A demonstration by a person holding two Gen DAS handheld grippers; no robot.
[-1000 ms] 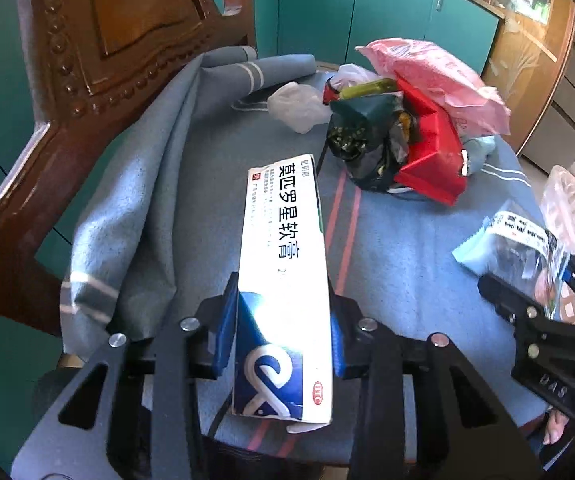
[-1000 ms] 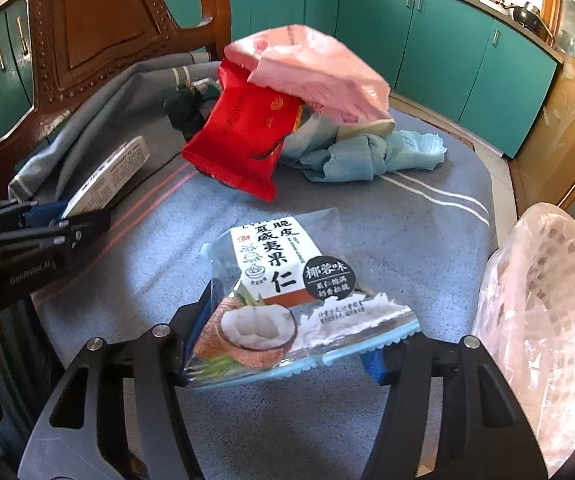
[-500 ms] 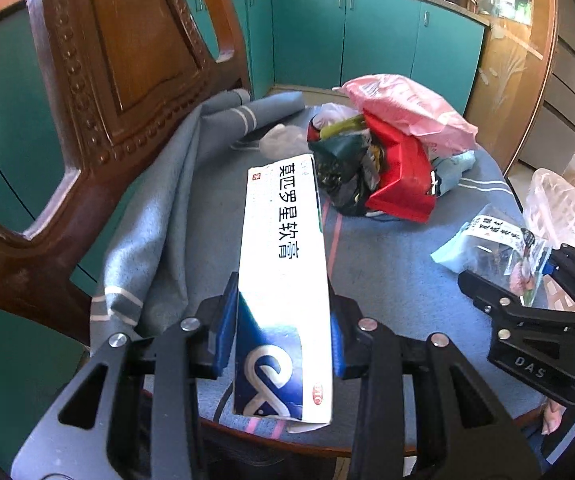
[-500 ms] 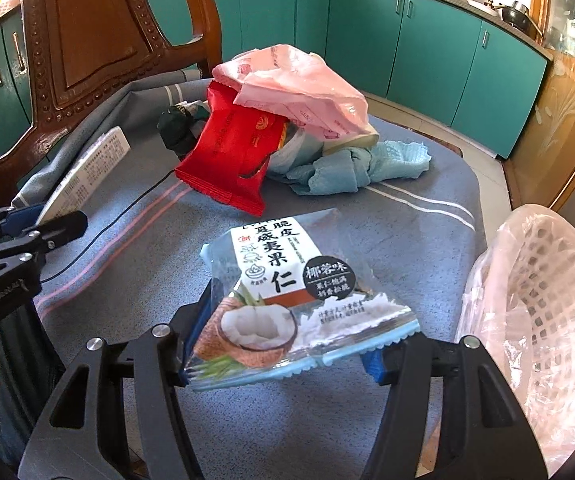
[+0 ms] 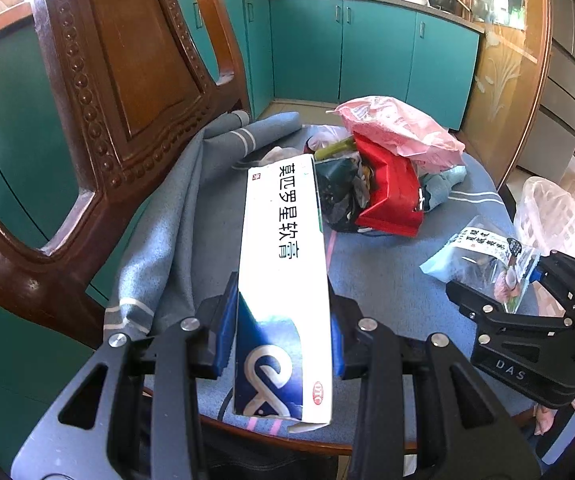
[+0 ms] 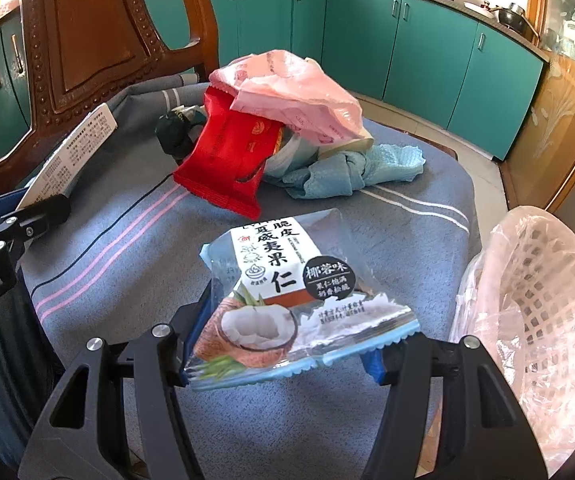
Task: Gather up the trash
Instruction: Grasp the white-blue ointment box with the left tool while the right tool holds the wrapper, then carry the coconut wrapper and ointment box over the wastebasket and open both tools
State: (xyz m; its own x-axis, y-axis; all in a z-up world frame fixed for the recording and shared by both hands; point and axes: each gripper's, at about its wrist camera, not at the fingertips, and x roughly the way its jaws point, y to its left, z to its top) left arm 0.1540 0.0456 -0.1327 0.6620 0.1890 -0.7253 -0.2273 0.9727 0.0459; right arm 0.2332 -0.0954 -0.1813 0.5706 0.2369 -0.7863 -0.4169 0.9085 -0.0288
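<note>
White "OTC" box [image 5: 283, 292] pinched by left fingers [image 5: 223, 336]; right fingers [image 6: 191, 320] pinch "椰蓉味" packet [image 6: 287, 300].

The white carton [image 5: 283, 280] clamped between the left gripper [image 5: 281, 334]'s fingers reads 莫匹罗星软膏 along its top, with a red "OTC" oval near the claw end. The snack packet [image 6: 283, 296] pinched in the right gripper [image 6: 283, 354] shows 麦果仁 and, on a dark badge, what looks like 椰蓉味. The right gripper's body bears "DAS".
</note>
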